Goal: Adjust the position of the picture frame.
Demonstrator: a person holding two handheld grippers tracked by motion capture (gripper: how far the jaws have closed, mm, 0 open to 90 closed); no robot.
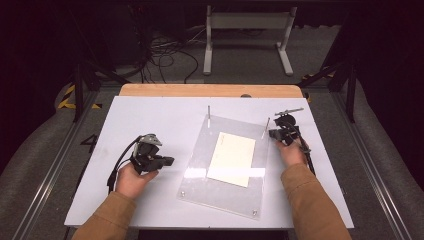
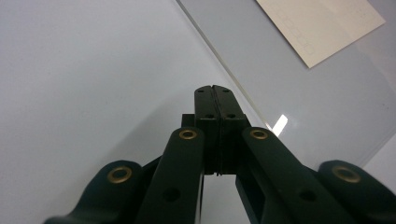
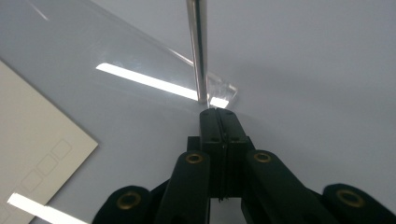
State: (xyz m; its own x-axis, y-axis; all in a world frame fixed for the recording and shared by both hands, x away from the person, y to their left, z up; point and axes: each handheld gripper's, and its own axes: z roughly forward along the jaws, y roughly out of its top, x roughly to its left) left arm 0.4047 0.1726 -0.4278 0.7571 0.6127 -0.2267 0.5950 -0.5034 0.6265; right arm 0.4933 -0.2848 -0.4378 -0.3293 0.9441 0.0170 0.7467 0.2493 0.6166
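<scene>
Your right hand-held gripper [image 3: 219, 114] has its jaws pressed together on nothing, tips just short of the rod [image 3: 198, 46] that stands at the far right corner of the clear plate [image 3: 140, 60]. From above, that hand-held gripper [image 1: 274, 133] sits right at the plate's [image 1: 200, 187] far right edge, beside the rod [image 1: 265, 128]. Your left hand-held gripper [image 2: 215, 91] is closed too, empty, tips low over the bench [image 2: 93, 70] just beside the plate's [image 2: 327, 102] near edge; from above it [image 1: 169, 161] rests left of the plate, a little apart.

The card [image 1: 232, 158] lies flat in the middle of the plate, under or on the acrylic, I can't tell which. A second rod [image 1: 208, 115] stands at the far left corner, and two screws [image 1: 255, 213] mark the near corners.

I'd call this the approach: you're lining up on the right rod, nothing gripped yet. Next move, as I read it: part the right jaws, straddle the rod low, then close and pull or turn it straight.

Hard to tell: whether the rod is threaded into the plate, and whether there are two acrylic sheets or one. The card's printing is too faint to read.
</scene>
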